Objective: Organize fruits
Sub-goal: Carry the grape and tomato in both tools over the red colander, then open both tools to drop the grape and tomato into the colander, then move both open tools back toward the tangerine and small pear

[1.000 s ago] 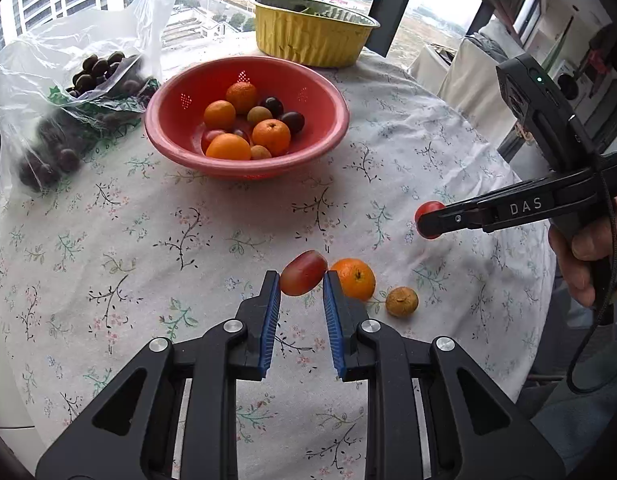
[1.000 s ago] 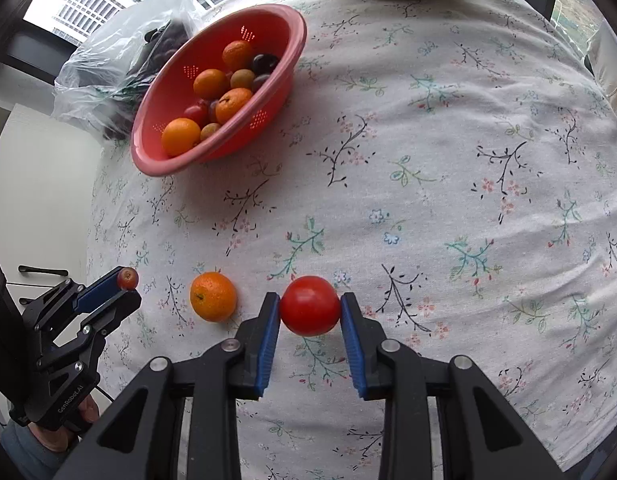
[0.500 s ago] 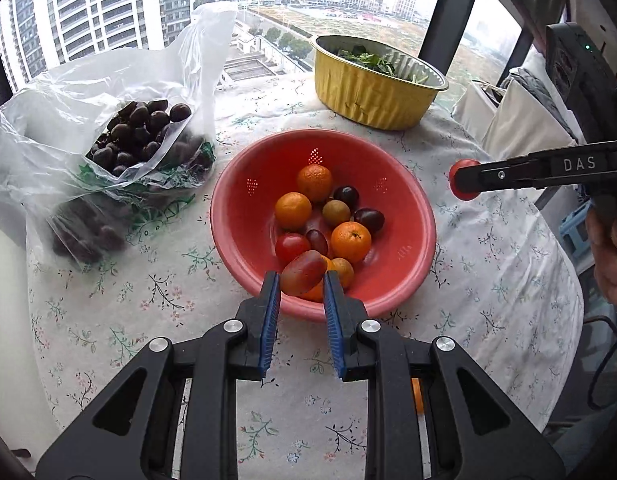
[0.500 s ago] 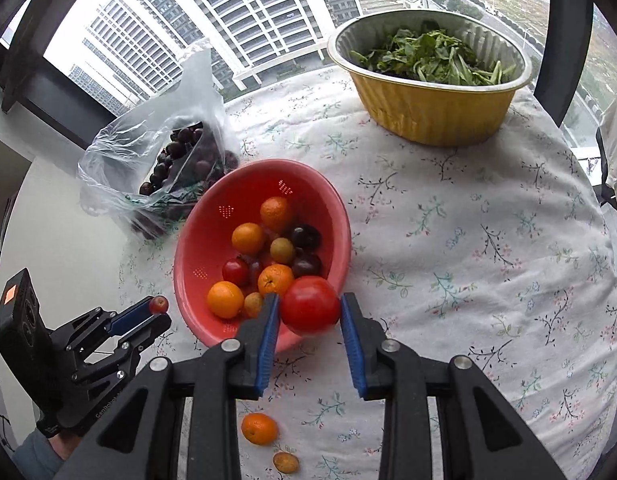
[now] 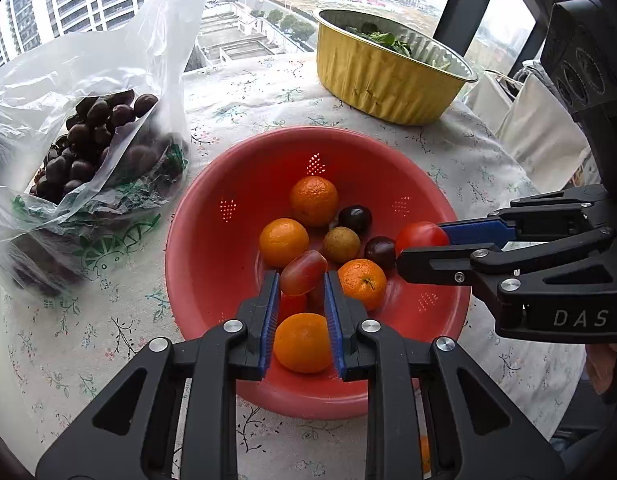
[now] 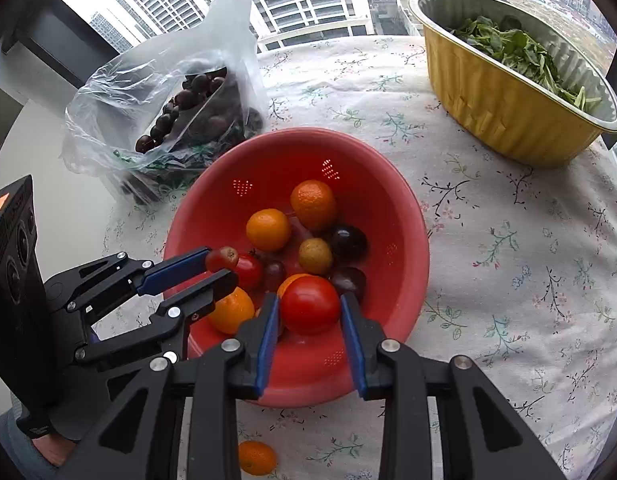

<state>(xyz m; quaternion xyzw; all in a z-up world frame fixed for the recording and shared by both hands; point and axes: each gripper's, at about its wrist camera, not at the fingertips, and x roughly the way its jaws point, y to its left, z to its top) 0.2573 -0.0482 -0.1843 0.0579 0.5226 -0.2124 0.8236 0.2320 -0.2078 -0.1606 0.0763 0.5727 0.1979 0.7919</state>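
Red colander [image 5: 212, 240] beneath both tongs: left gripper [image 5: 298, 280] pinching grape tomato [image 5: 303, 267], right gripper [image 6: 310, 304] pinching tomato [image 6: 310, 305].

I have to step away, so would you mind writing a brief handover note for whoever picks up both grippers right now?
Left gripper: shut on a small oblong reddish tomato, held over the red colander.
Right gripper: shut on a round red tomato, also over the colander.
Done: the colander already holds oranges, dark plums and other small fruit.
Left: release both tomatoes into the colander; one orange lies on the tablecloth on the near side of the colander. The bag of dark fruit and the yellow foil tub of greens sit at the far side of the colander.
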